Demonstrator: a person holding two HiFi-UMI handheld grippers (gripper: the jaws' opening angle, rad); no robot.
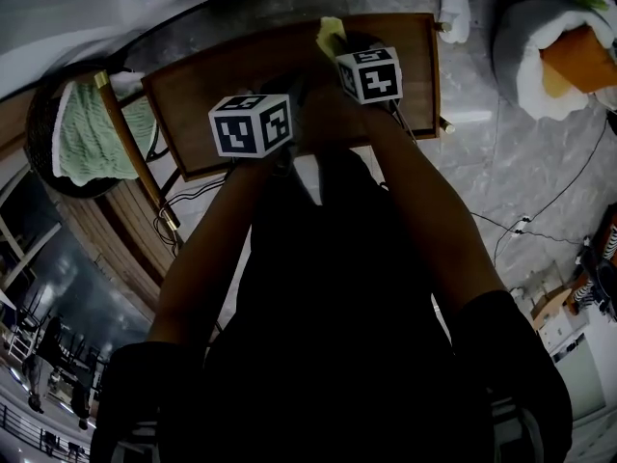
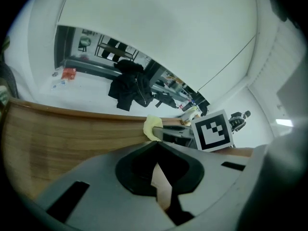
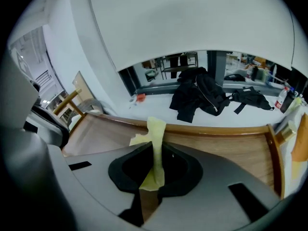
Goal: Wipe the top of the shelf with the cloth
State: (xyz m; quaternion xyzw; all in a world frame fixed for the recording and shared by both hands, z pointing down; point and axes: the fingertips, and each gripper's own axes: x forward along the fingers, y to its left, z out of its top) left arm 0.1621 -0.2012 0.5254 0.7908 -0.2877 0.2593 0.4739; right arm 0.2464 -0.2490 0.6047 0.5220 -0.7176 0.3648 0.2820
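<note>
The brown wooden shelf top (image 1: 231, 75) lies below me in the head view. My right gripper (image 1: 339, 48) is over its far edge, shut on a pale yellow cloth (image 1: 331, 33). In the right gripper view the cloth (image 3: 155, 150) stands pinched between the jaws, with the shelf top (image 3: 226, 148) beneath. My left gripper (image 1: 289, 93) hovers over the shelf's middle, just left of the right one. Its jaws are shut with nothing between them in the left gripper view (image 2: 155, 147), where the cloth (image 2: 153, 127) and the right gripper's marker cube (image 2: 212, 131) show ahead.
A green knitted towel (image 1: 92, 133) hangs on a round woven basket left of the shelf. A white object (image 1: 455, 13) and a grey cushion with orange filling (image 1: 564, 56) lie on the marble floor at right. Cables (image 1: 521, 225) cross the floor. A black jacket (image 3: 199, 97) lies beyond the shelf.
</note>
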